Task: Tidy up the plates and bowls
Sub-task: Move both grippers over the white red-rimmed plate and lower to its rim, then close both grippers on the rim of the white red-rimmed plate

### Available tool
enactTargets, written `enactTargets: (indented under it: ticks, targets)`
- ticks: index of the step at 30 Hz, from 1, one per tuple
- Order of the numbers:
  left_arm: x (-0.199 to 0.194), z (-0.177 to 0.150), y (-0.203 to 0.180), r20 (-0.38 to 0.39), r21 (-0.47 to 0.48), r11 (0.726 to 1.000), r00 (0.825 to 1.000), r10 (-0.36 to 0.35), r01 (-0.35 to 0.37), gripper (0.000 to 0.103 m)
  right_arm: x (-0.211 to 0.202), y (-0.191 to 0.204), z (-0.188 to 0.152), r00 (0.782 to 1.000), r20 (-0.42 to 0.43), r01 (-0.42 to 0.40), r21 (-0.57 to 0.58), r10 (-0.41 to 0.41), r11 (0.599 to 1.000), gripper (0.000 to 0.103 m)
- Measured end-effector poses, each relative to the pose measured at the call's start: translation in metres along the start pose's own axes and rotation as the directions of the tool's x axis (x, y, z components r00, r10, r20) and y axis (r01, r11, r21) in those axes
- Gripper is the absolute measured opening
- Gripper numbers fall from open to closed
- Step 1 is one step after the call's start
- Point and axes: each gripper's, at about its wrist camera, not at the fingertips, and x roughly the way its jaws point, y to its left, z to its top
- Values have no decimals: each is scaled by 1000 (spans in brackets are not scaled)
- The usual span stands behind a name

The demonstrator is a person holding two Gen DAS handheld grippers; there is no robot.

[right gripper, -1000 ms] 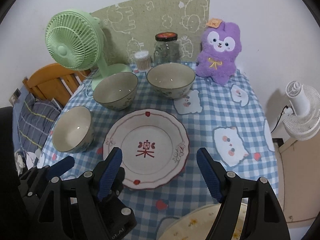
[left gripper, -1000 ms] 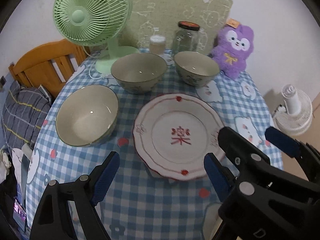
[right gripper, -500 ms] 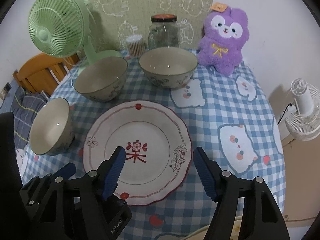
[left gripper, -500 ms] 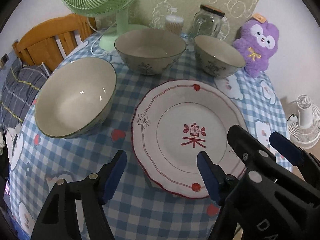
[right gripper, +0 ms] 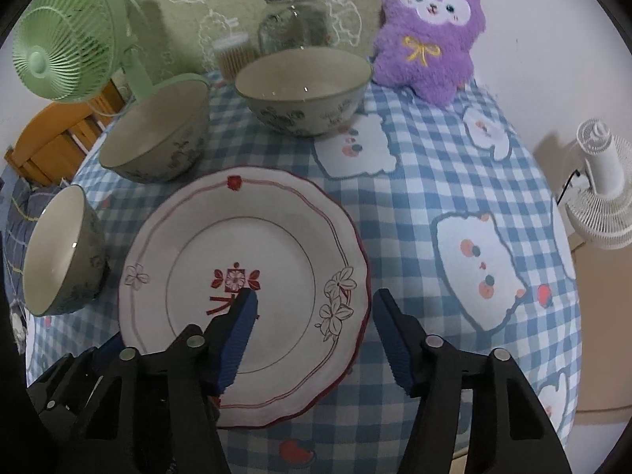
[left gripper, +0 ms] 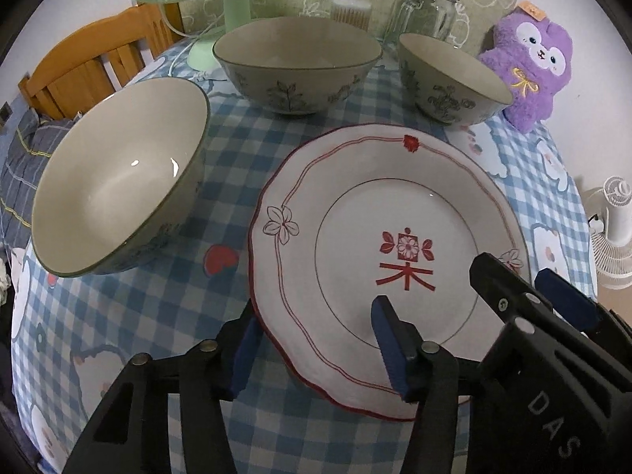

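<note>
A white plate with a red rim and a red flower mark (left gripper: pixel 395 205) (right gripper: pixel 252 245) lies on the checked tablecloth. My left gripper (left gripper: pixel 316 347) is open and straddles the plate's near left rim, one finger outside, one over the plate. My right gripper (right gripper: pixel 312 331) is open and straddles the plate's near right rim; it also shows in the left wrist view (left gripper: pixel 525 288). Three grey-green bowls stand around: one at the left (left gripper: pixel 118 181) (right gripper: pixel 59 249), one at the back middle (left gripper: pixel 296 63) (right gripper: pixel 158 130), one at the back right (left gripper: pixel 450 79) (right gripper: pixel 304 87).
A green fan (right gripper: pixel 67 35), a glass jar (right gripper: pixel 292 19), a small swab tub (right gripper: pixel 233 55) and a purple plush toy (right gripper: pixel 430 27) stand along the table's far edge. A wooden chair (left gripper: pixel 91 67) is at the left. A white fan (right gripper: pixel 604 189) stands on the floor, right.
Both grippers have moved forward and down to the plate; their open fingers now straddle its near rim on the left and right sides. Nothing on the table has moved.
</note>
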Motion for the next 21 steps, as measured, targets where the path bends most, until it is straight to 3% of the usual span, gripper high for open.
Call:
enactTargets:
  ticks: [8,15,21]
  targets:
    - [3,2,2,9,0,1000,1000,3,-3,53,14,-3,3,999,-32,9,11,-9,1000,61]
    - [3,2,0,14,29,999,1000,14,-14,53,19,-4,3,995,-59,85,-11,-85,996,41]
    - [1,0,1,-3,46,999,1000,27,-27,53,16,-3,-1,994,-80,81,-8,-81,997,41]
